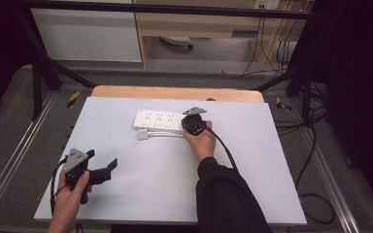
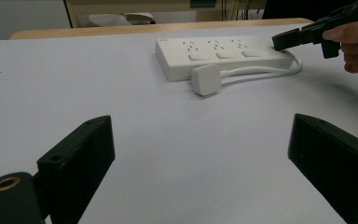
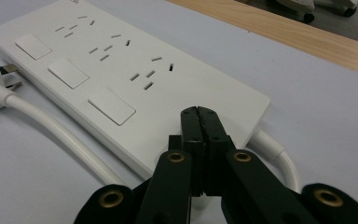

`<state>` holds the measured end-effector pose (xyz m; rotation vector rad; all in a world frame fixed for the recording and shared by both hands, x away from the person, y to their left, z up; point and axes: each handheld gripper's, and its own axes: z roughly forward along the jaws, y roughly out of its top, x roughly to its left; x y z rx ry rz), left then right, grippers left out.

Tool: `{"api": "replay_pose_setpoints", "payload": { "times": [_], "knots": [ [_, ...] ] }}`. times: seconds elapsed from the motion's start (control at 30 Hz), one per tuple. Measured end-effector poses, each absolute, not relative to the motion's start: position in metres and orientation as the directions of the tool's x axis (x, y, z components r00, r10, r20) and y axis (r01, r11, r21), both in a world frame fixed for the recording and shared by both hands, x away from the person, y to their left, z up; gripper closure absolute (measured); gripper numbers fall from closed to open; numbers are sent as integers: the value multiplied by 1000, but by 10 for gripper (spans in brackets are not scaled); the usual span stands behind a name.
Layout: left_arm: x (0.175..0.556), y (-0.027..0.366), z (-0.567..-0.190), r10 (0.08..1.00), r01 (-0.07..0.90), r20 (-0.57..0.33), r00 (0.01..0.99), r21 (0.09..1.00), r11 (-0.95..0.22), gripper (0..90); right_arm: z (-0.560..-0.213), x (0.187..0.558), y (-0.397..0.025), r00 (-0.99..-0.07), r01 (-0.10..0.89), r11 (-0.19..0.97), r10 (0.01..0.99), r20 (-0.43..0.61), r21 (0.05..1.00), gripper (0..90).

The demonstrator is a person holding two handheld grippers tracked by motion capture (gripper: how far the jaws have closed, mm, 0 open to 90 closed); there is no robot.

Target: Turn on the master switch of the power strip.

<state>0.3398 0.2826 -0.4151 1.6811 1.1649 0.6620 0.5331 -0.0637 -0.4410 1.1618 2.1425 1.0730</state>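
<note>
A: Power strip [image 1: 159,120] sits far-centre on tabletop [image 1: 150,184], white, three socket groups w/ three rocker switches along the near edge. Cord [image 3: 60,126] loops back alongside it; plug [image 2: 206,79] lies just beside the strip's near edge, prongs bare, not inserted.

B: Right claw [image 3: 199,116]?

A: Jaws pressed fully together, nothing between them. Tips at the strip's cord end, over its top corner. Touching or a hair above, can't tell. Right hand [image 1: 200,141] wraps the handle.

B: Left claw [image 1: 102,165]?

A: Jaws spread wide, empty, low over bare tabletop near the front-left corner, well apart from the strip. Left hand [image 1: 70,194] on the grip.

B: How'd the strip handle?

A: Judgement only: rigid plastic shell, light-ish, smooth, prob. slides on the tabletop if nudged. Too broad to pinch across the width; better taken across the thickness at an end or long edge. Cord soft, springy, will drag and swing the plug. Plug body = compact, hard, good pinch pt on its flat sides, clear of prongs.

B: Risks?

A: Closed tips pushing on one end could pivot the strip. Rockers may toggle if pressed.
</note>
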Motion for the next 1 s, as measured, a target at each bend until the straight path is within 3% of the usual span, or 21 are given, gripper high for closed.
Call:
{"api": "replay_pose_setpoints", "payload": {
  "times": [1.0],
  "knots": [
    [340,285,-414,917,392,-81,391,916,-85,74,-439,534,-67,-518,490,286,855,11,823,896]
  ]
}}
